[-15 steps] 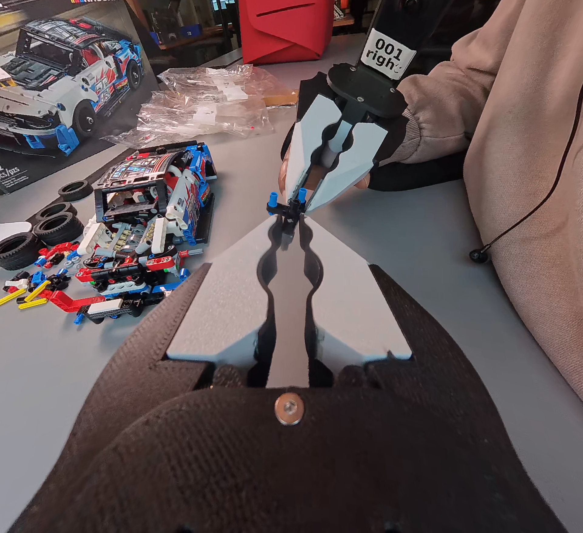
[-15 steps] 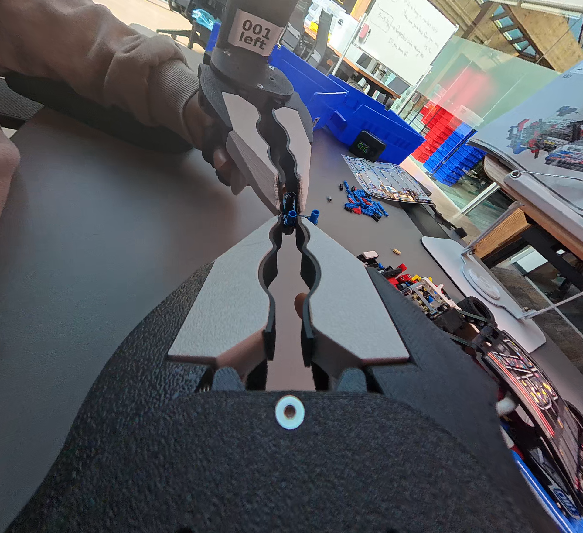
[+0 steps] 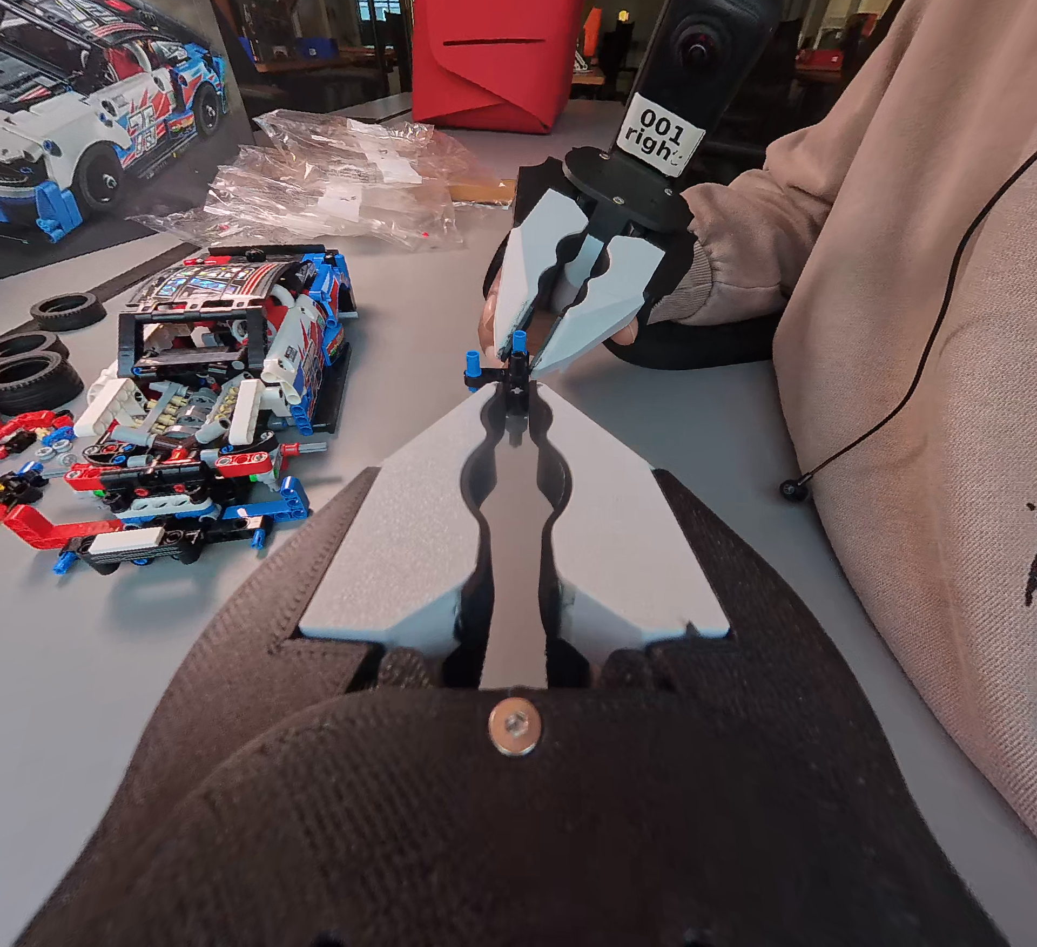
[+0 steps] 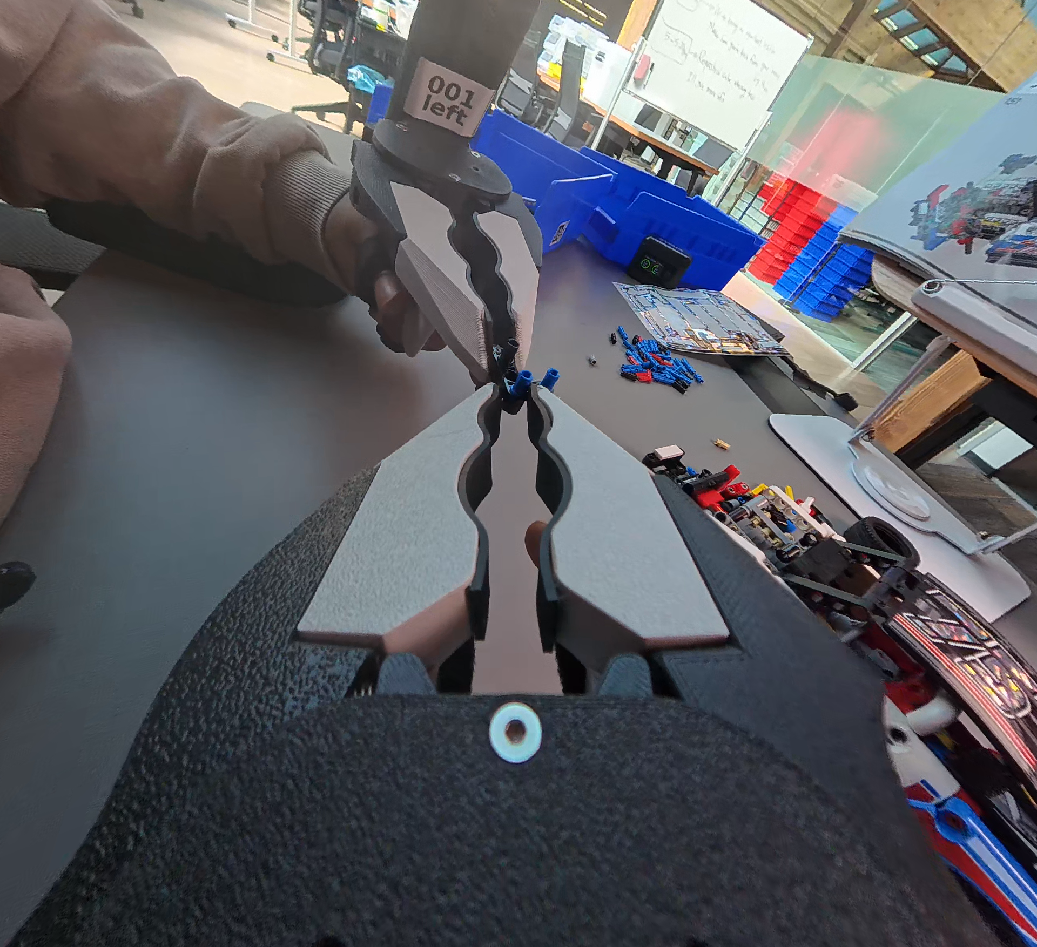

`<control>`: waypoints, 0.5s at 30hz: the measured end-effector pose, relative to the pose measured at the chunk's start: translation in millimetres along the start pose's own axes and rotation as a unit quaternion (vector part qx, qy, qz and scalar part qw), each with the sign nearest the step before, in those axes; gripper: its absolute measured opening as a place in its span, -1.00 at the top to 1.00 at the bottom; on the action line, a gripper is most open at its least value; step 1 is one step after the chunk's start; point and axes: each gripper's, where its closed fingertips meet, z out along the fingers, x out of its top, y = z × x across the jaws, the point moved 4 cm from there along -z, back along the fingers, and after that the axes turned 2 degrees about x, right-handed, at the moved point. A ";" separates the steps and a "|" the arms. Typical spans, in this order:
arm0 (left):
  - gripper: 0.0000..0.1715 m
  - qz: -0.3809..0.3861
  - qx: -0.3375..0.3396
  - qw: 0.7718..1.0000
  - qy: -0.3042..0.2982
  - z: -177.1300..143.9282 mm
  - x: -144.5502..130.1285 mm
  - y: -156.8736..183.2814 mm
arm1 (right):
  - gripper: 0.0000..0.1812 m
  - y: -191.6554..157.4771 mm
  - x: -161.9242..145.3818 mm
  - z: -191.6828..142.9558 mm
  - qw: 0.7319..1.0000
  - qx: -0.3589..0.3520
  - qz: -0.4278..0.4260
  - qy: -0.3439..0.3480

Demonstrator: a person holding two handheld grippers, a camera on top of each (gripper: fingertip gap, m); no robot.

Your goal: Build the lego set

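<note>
Plastic this small weighs almost nothing, so our concern is grip and alignment, not load. We hold a little black connector piece (image 3: 515, 394) in the air between us, above the grey table (image 3: 393, 336) and well apart from the half-built car (image 3: 224, 376). Our left gripper (image 3: 513, 387) is clenched on its lower black stem, tips pressed to either side. Our right gripper (image 4: 513, 394) comes in from the opposite side, its tips closed around the upper end, where a blue pin (image 3: 517, 343) stands up; whether it pinches the pin alone or the black body too, we cannot tell. A second blue pin (image 3: 472, 360) sticks out on a side arm, free of both grippers.

We judge the piece stiff and hard, smooth enough to slip or pivot between flat pads if we squeeze off-centre. It will not crush, but a pin pushed at an angle can jam or pop the whole thing loose, and a dropped part this size is easily lost among the loose pins (image 4: 656, 362) lying farther off on the table. The best hold, we think, is on the black body across its broadest faces, leaving the pin holes open, with the other gripper taking the pin near its middle and pressing straight along its axis.
</note>
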 end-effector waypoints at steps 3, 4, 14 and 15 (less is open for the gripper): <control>0.93 -0.010 0.000 1.000 -0.002 0.9 -1.1 -1.0 | 0.93 1.0 -1.2 -0.2 1.000 0.005 0.016 -0.002; 0.93 -0.013 0.002 1.000 -0.002 1.2 -1.3 -1.6 | 0.93 1.7 -1.6 -0.3 1.000 0.005 0.020 -0.003; 0.87 0.001 0.064 0.997 -0.048 3.2 -8.6 -26.7 | 0.93 15.8 -18.8 3.7 0.995 -0.030 0.077 -0.053; 0.79 0.010 0.074 0.996 -0.047 -0.6 -2.2 -36.7 | 0.93 20.2 -20.5 2.4 0.994 -0.042 0.086 -0.056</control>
